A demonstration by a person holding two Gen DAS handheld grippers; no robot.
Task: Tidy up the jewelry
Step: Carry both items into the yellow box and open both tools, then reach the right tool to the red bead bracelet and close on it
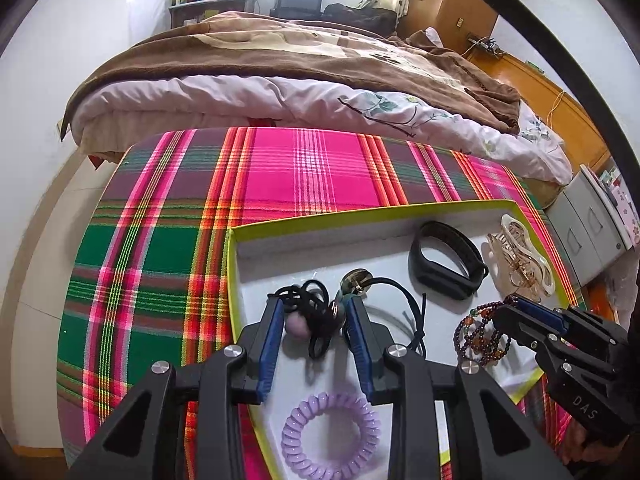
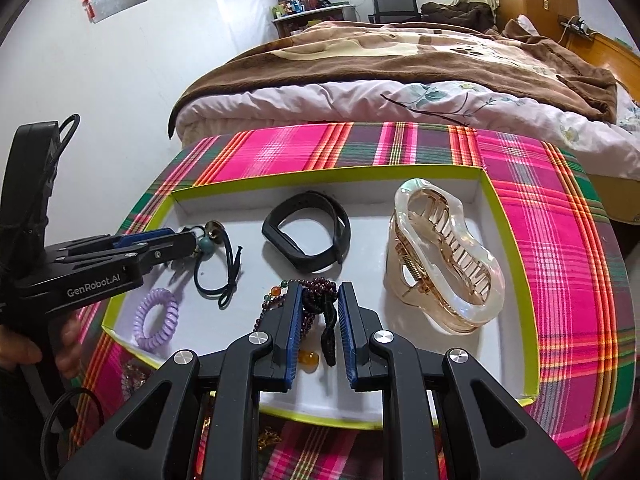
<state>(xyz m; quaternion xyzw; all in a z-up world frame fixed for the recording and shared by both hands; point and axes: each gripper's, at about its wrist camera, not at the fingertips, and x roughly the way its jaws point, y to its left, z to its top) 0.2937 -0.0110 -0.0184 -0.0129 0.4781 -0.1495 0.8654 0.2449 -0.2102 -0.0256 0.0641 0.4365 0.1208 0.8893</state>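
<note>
On the plaid-covered worktop (image 2: 540,240), the yellow-rimmed white tray (image 2: 486,184) collects jewelry; the left gripper (image 1: 312,320) parted around black hair ties (image 1: 316,316), the right gripper (image 2: 320,312) parted around the dark beaded bracelet (image 2: 316,292).

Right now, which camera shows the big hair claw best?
The right wrist view: the hair claw lies whole and close in the tray. The left wrist view shows it small, at the tray's far right edge.

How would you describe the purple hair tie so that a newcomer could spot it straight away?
Find the shallow white tray with the lime-green rim on the pink plaid cloth. At its near left corner, just beside the left gripper, lies the spiral hair tie. It is the only lilac, coiled plastic ring; the neighbouring black elastic tie is thin, dark cord.
</note>
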